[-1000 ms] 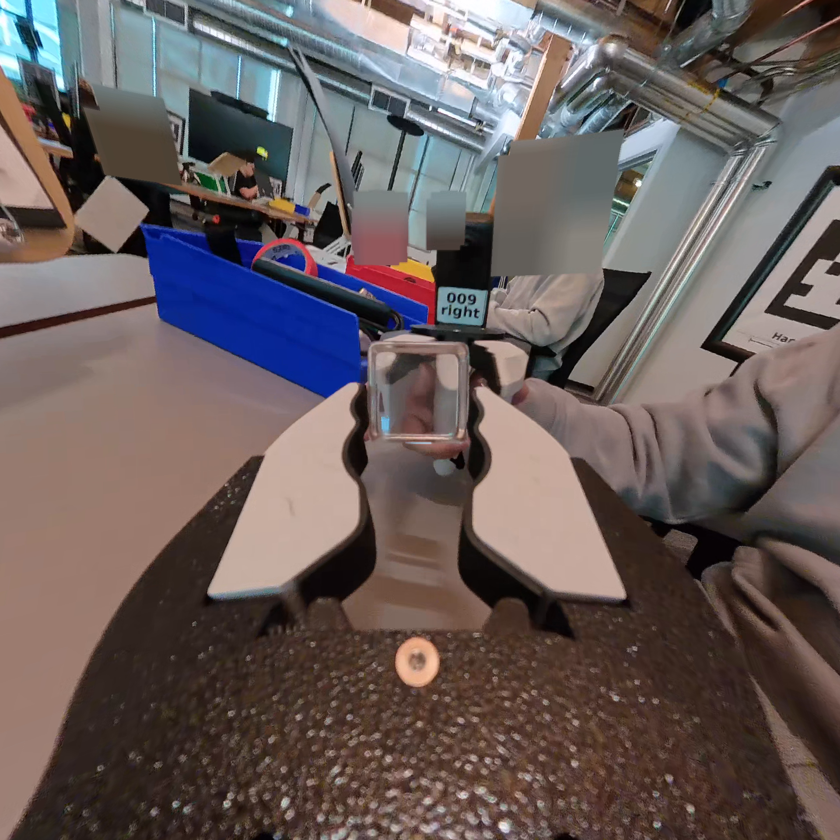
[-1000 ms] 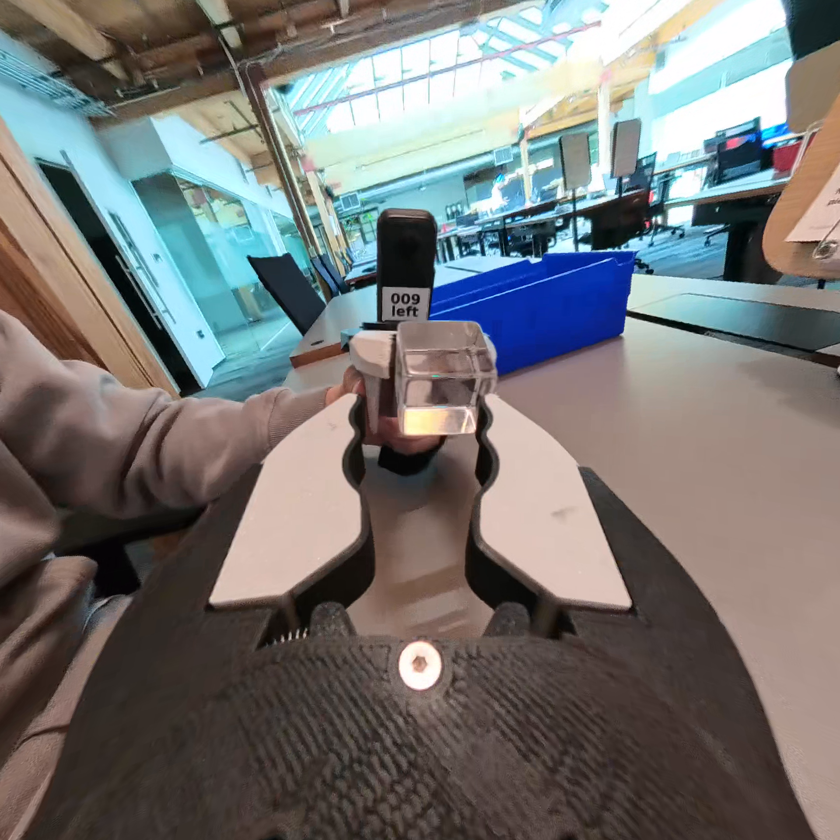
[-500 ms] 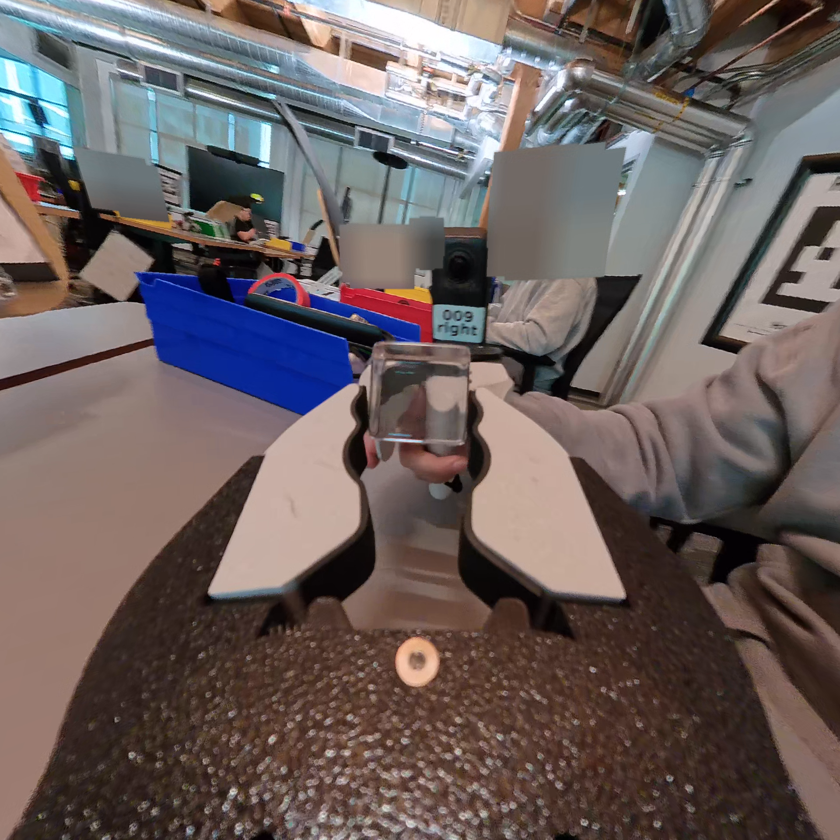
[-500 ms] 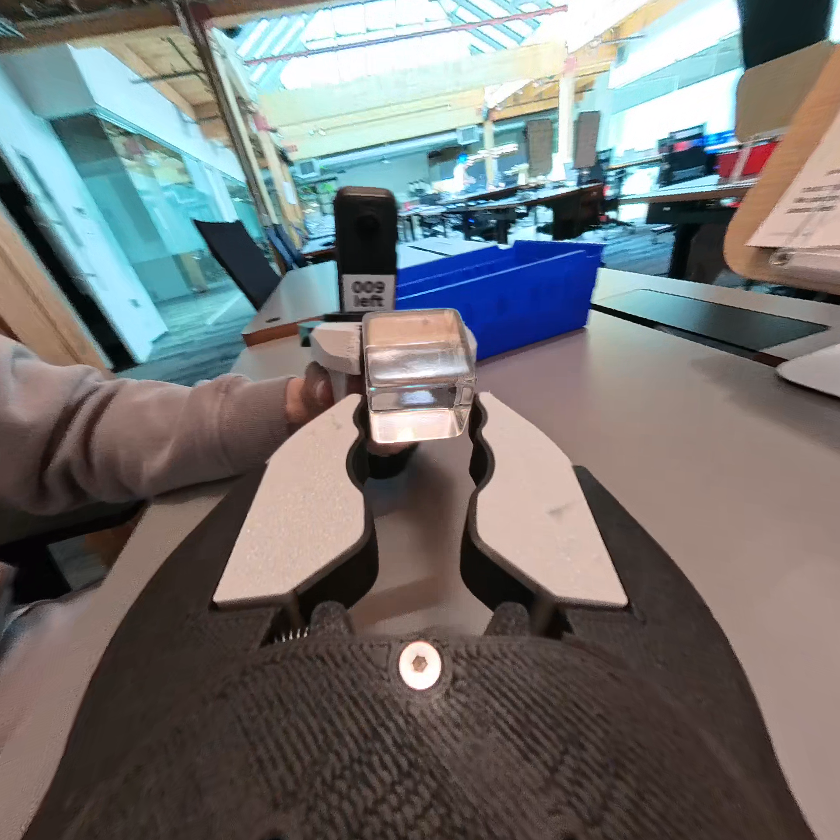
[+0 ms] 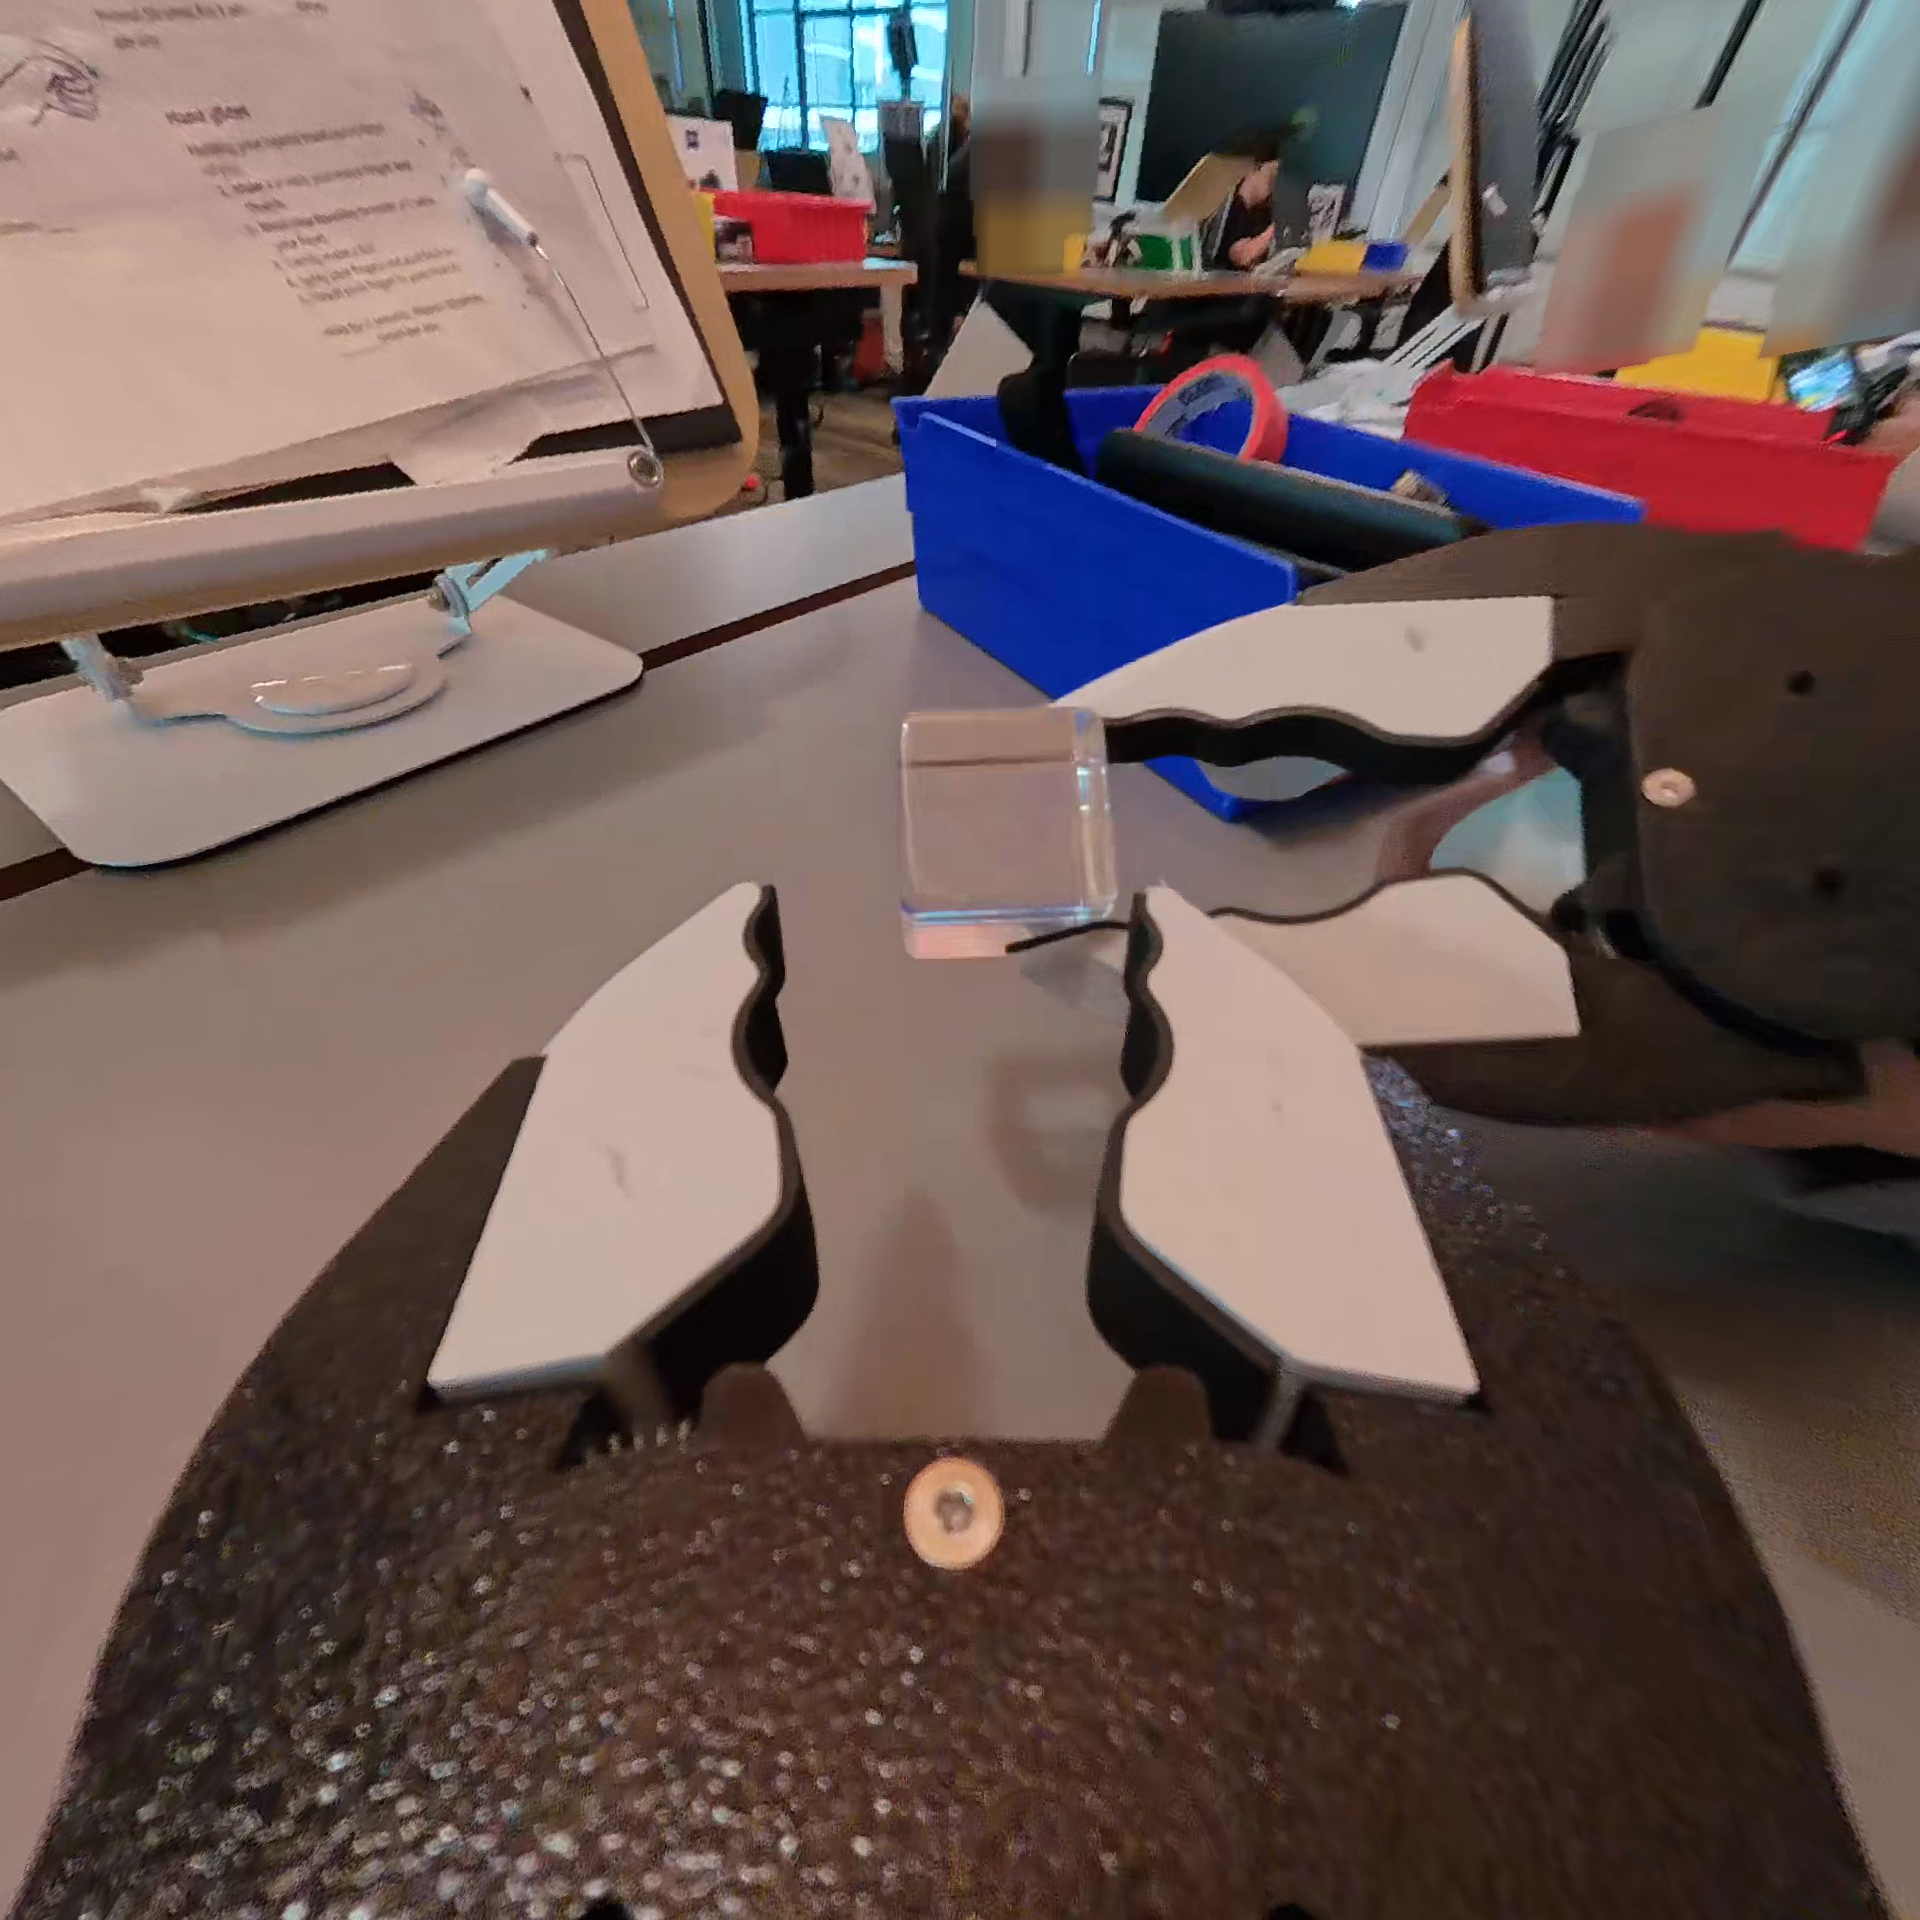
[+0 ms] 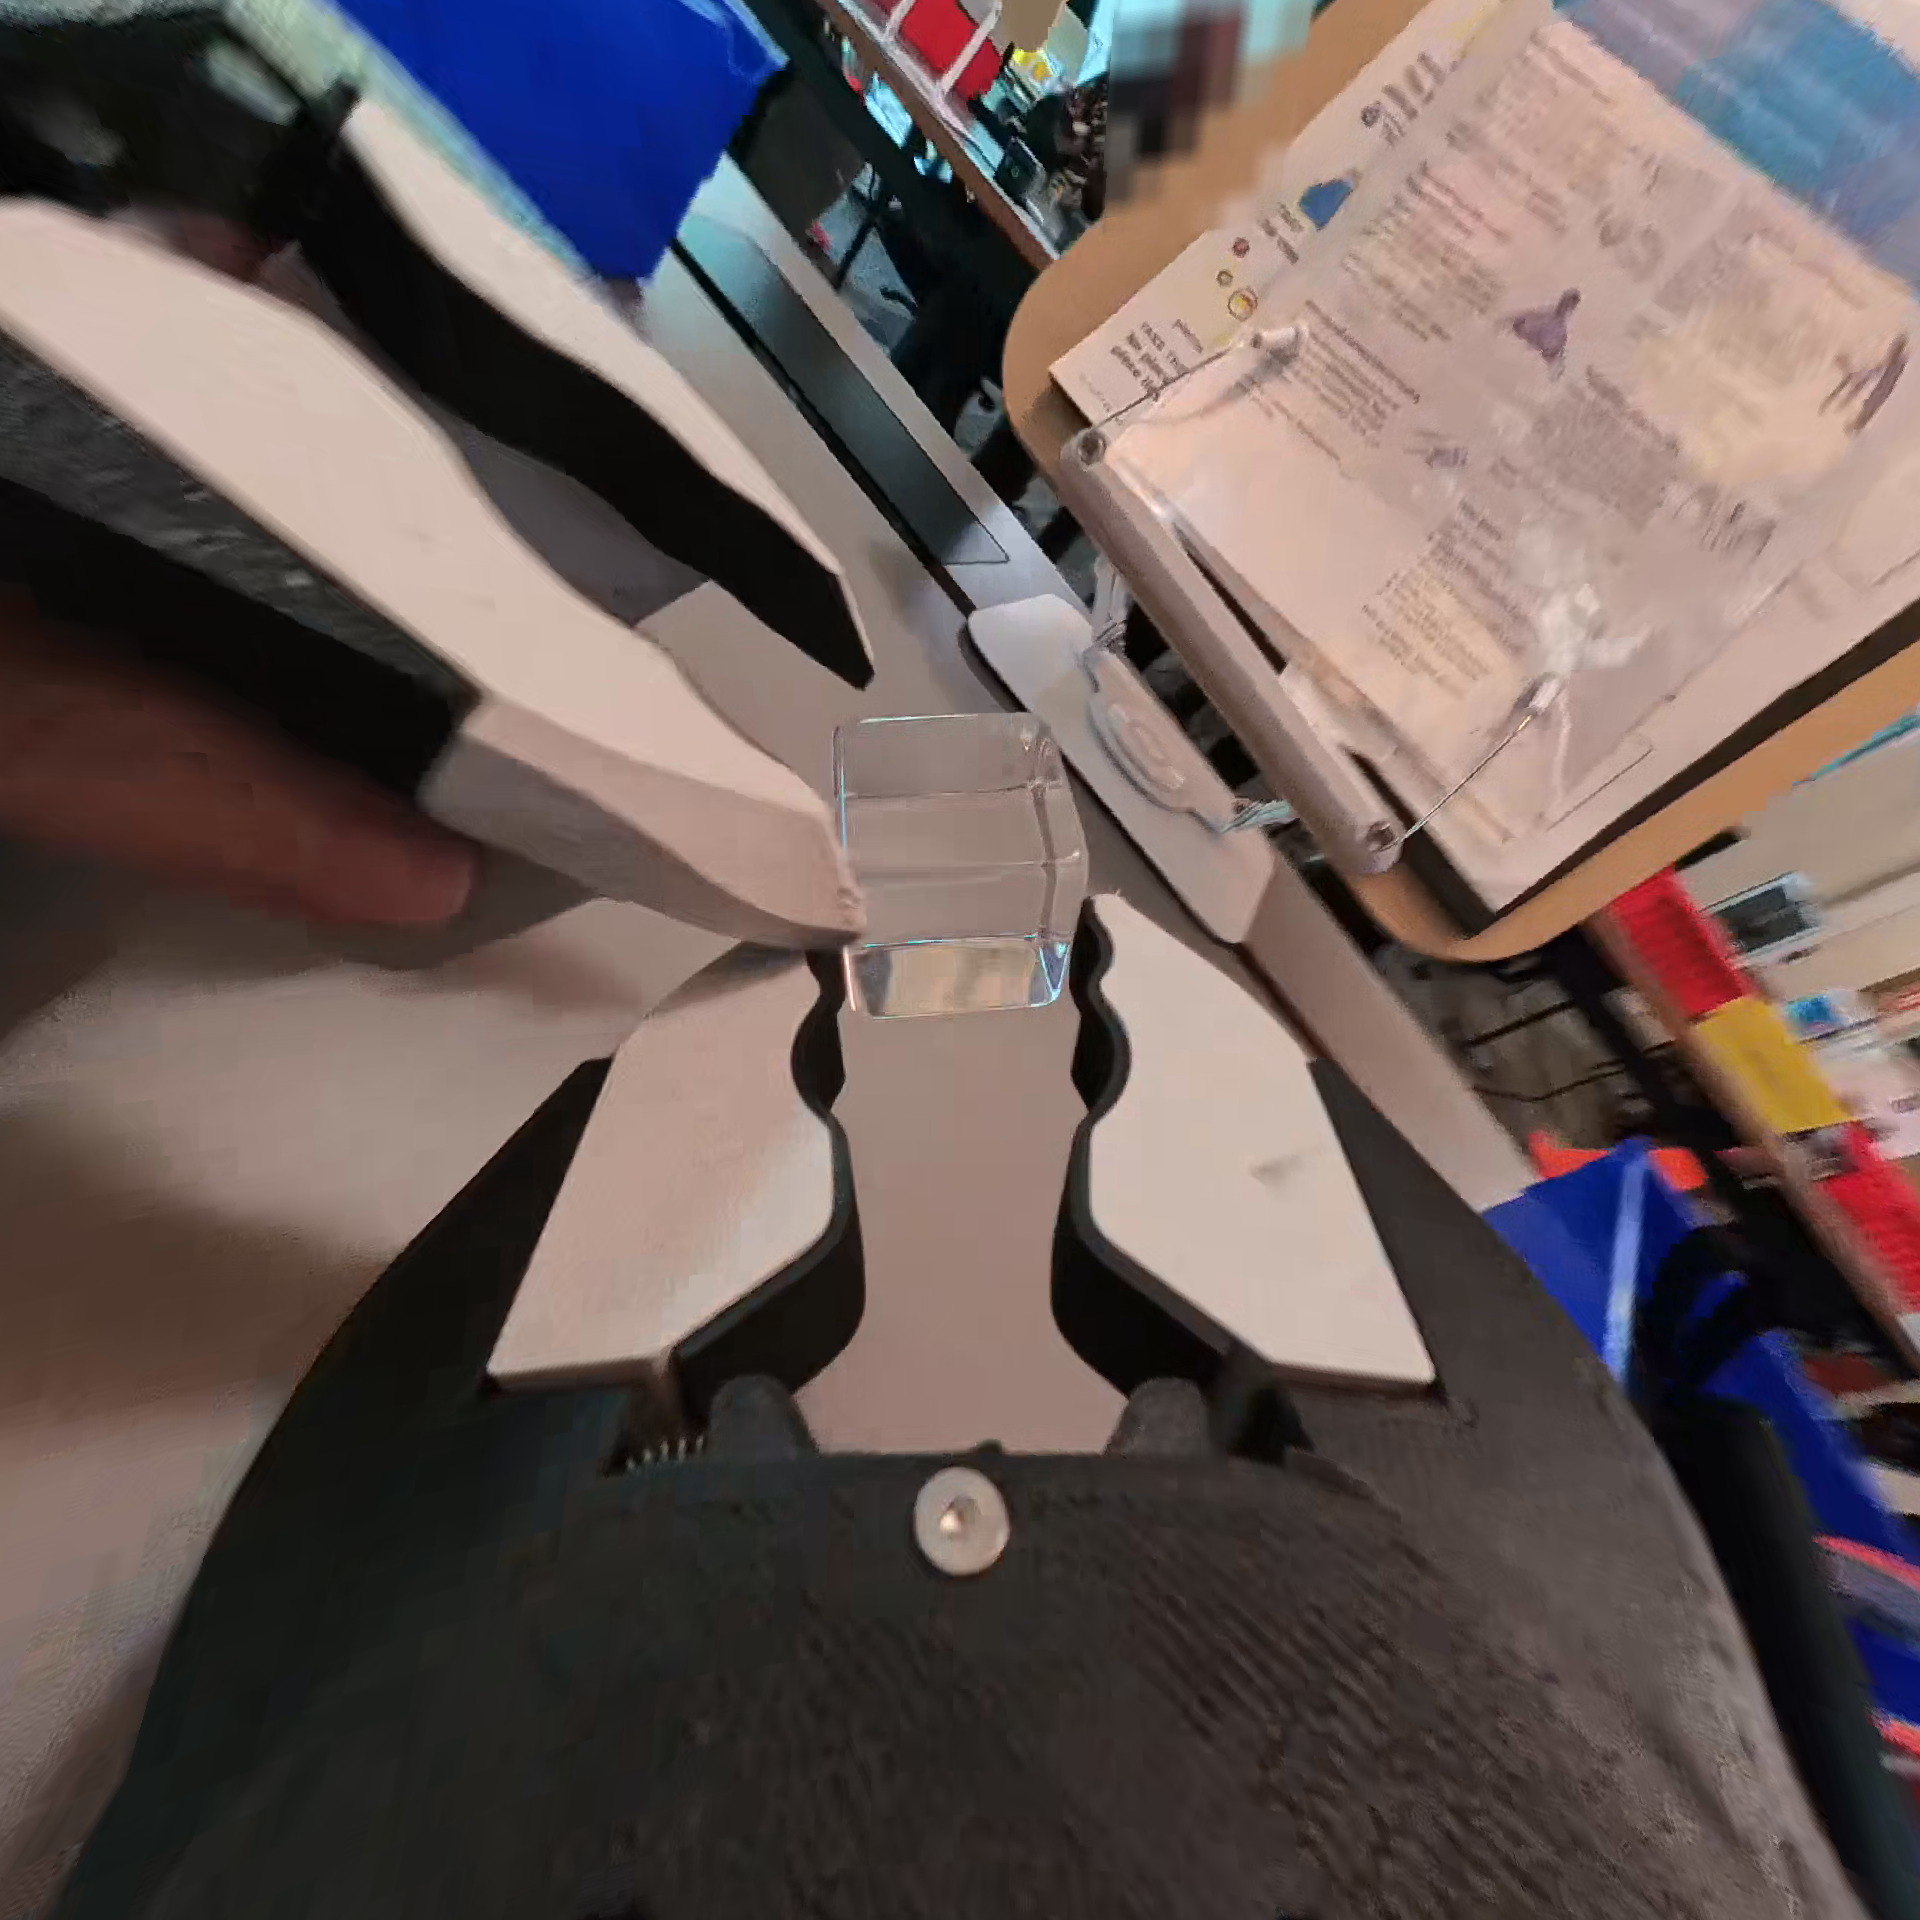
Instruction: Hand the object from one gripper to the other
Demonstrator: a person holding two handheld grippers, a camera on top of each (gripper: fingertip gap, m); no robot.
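2 grippers meet at our clear cube (image 5: 1003, 831): right gripper (image 6: 956, 940) clamps it between its fingertips, just beyond our left gripper (image 5: 951, 940), whose fingers gape empty.

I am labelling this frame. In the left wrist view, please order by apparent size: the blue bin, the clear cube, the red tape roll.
1. blue bin
2. clear cube
3. red tape roll

The cube is nearer the camera, so its real size against the roll is unsure.

Bright even indoor light; wide-angle edge warping; background and right-view edges motion-blurred.
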